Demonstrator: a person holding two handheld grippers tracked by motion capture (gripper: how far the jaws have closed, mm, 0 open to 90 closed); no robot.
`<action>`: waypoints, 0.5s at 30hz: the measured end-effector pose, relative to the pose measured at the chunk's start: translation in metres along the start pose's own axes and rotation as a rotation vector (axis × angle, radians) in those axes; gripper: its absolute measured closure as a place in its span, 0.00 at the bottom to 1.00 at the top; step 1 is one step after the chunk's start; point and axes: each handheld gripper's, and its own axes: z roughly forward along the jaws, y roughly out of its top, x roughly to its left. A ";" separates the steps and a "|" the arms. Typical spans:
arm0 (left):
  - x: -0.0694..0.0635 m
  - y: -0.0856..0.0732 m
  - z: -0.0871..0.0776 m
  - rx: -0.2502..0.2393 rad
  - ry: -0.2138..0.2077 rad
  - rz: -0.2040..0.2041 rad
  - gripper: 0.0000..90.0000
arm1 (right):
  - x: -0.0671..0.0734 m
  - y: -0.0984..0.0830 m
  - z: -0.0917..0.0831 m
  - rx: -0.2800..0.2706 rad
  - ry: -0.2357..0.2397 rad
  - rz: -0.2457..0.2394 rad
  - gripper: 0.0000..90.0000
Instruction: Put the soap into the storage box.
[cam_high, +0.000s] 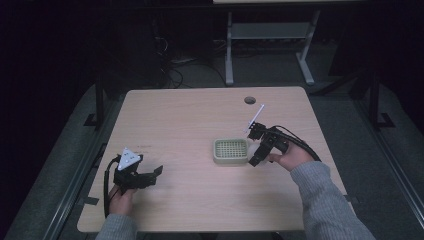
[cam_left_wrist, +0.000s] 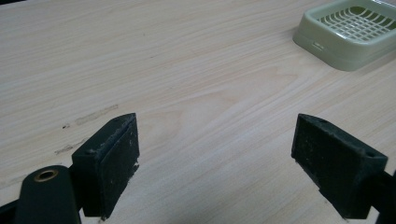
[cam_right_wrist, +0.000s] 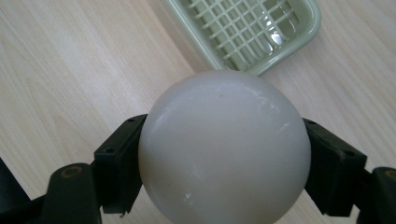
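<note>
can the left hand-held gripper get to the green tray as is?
Probably yes. The left hand-held gripper is open with nothing between its jaws, and bare table lies between it and the green tray. The right hand-held gripper, holding a white ball, sits at the tray's far side, so approach from the near side.

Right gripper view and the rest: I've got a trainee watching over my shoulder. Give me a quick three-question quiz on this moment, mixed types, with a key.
1. True or false: the left gripper is clamped on the green tray.
2. Multiple choice: what sits between the right gripper's jaws?
A. a white ball
B. a pen
C. nothing
3. Fill in: in the high view, the tray lies on the wooden table just to the ___ of the right gripper.

Key:
1. False; its jaws stand wide apart over bare table.
2. A.
3. Left.
</note>
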 end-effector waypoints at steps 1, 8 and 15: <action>0.000 0.000 0.000 0.000 0.000 0.000 0.17 | 0.000 0.000 0.000 0.000 0.000 0.000 0.26; 0.000 0.000 0.000 0.002 -0.001 -0.001 0.16 | -0.003 0.007 0.001 0.012 0.004 0.004 0.26; 0.000 0.000 0.001 0.000 -0.001 -0.002 0.16 | -0.004 0.013 0.003 0.011 0.010 -0.004 0.26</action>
